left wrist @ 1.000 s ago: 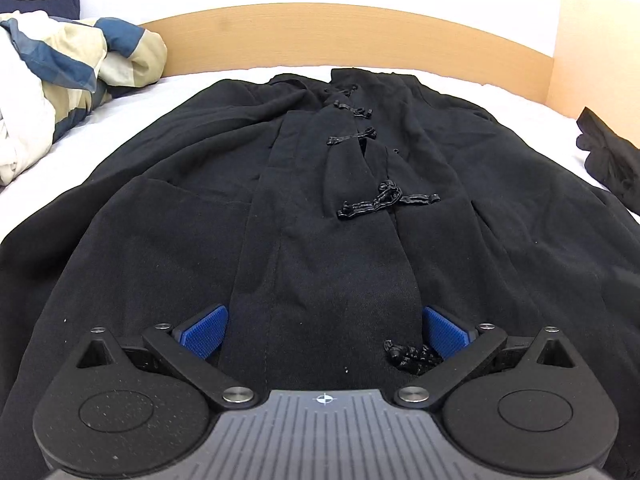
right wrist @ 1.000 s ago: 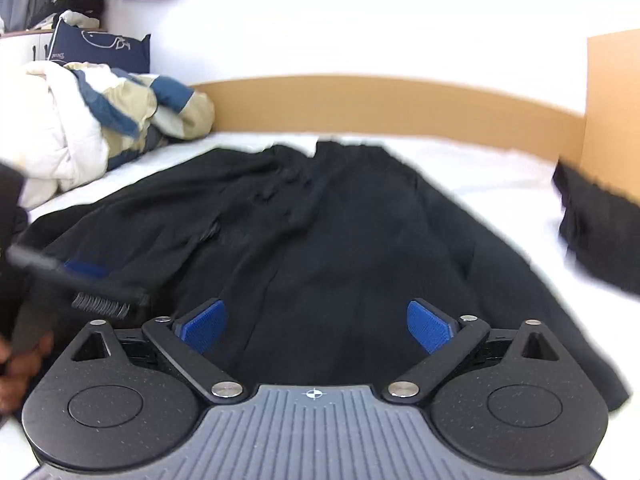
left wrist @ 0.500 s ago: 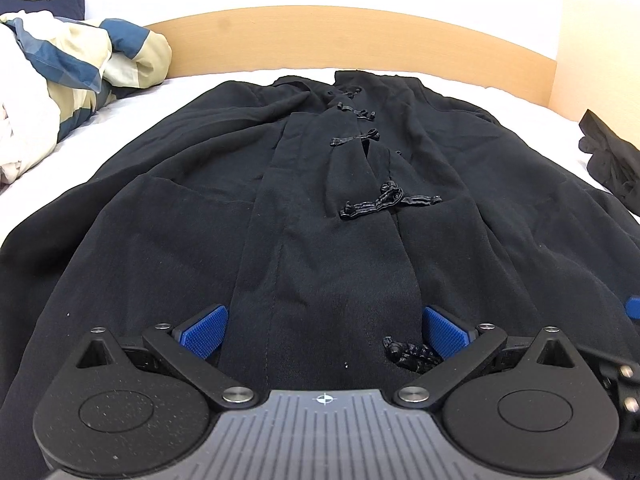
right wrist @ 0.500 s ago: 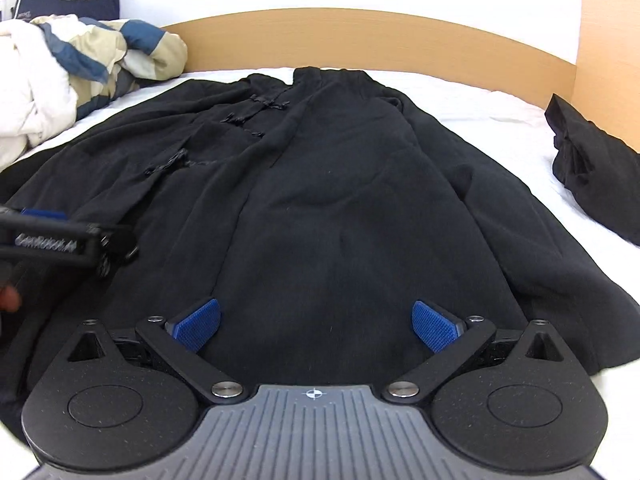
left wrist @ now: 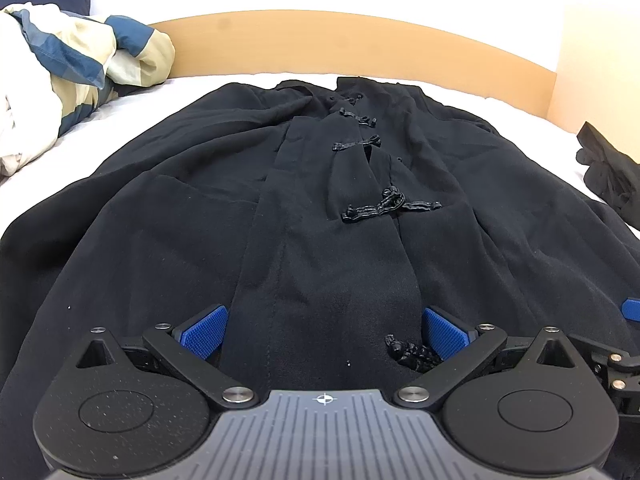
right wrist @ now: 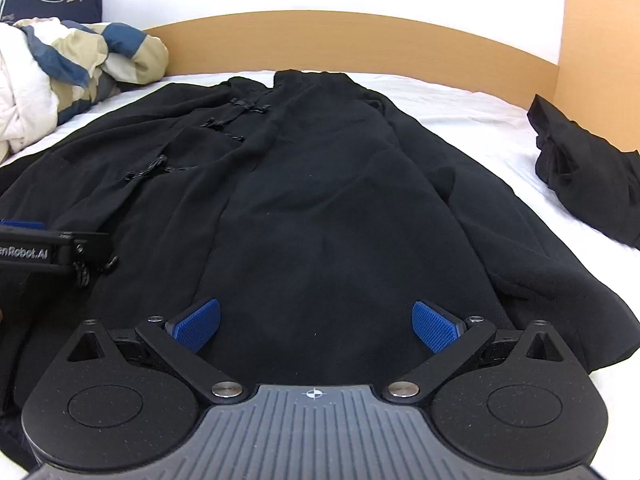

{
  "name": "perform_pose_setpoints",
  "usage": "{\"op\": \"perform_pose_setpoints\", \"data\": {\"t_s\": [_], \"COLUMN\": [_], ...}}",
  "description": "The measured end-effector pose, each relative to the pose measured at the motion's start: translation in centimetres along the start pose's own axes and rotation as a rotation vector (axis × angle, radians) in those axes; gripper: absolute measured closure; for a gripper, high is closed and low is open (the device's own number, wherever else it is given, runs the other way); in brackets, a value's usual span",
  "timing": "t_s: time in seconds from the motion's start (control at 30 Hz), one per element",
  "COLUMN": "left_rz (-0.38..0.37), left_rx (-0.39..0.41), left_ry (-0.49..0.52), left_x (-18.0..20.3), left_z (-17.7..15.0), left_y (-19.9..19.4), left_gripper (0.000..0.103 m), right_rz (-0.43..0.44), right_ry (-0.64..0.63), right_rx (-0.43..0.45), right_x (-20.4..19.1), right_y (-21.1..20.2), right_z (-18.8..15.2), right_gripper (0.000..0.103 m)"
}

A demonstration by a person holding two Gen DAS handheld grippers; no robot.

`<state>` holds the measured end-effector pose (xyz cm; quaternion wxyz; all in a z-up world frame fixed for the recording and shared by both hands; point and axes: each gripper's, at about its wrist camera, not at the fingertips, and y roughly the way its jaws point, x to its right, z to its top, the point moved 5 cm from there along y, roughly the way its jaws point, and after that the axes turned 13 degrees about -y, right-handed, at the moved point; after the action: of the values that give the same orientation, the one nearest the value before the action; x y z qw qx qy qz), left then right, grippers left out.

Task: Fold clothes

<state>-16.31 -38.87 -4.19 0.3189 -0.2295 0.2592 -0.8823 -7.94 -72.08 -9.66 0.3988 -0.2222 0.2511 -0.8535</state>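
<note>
A long black coat [left wrist: 320,208] with knotted cord fastenings [left wrist: 380,208] lies spread flat on a white bed, collar toward the headboard. My left gripper [left wrist: 324,330] hovers open over the hem at the front opening, blue pads wide apart with cloth between them but not pinched. In the right wrist view the same coat [right wrist: 328,200] fills the middle, and my right gripper [right wrist: 316,326] is open over the hem of its right half. The left gripper [right wrist: 40,246] shows at that view's left edge. The right gripper's blue pad [left wrist: 631,309] peeks in at the left view's right edge.
A rumpled blue, cream and white duvet [left wrist: 72,64] is piled at the back left. A second black garment [right wrist: 588,168] lies crumpled on the sheet at the right. A wooden headboard [left wrist: 320,40] closes off the far end. White sheet [right wrist: 480,108] shows beside the coat.
The right gripper has swung in and lowered toward the hem, drawing close beside the left one. The left gripper has barely shifted. Both have stayed open.
</note>
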Motion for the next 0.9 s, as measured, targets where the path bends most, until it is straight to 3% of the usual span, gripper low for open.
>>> {"op": "perform_pose_setpoints", "data": {"t_s": [0.47, 0.57, 0.7, 0.73, 0.83, 0.9], "left_rz": [0.019, 0.018, 0.014, 0.013, 0.011, 0.008], "left_rx": [0.015, 0.015, 0.015, 0.015, 0.015, 0.014], "left_ry": [-0.03, -0.031, -0.035, -0.036, -0.037, -0.039], "left_x": [-0.4, -0.4, -0.5, -0.5, -0.6, -0.7], "left_z": [0.0, 0.0, 0.1, 0.1, 0.0, 0.1], "left_y": [-0.2, -0.3, -0.3, -0.3, -0.3, -0.3], "left_gripper": [0.001, 0.001, 0.001, 0.001, 0.001, 0.001], "right_rz": [0.018, 0.097, 0.312, 0.316, 0.17, 0.087], "right_ry": [0.007, 0.029, 0.334, 0.387, 0.449, 0.504], "right_rx": [0.0, 0.007, 0.257, 0.307, 0.374, 0.333], "right_x": [0.3, 0.9, 6.5, 8.0, 12.3, 14.4], "right_y": [-1.9, -2.2, -7.0, -8.0, -9.6, -9.2], "right_z": [-1.2, -1.1, 0.0, -0.1, -1.8, -3.3], "right_gripper": [0.0, 0.0, 0.001, 0.001, 0.0, 0.0]}}
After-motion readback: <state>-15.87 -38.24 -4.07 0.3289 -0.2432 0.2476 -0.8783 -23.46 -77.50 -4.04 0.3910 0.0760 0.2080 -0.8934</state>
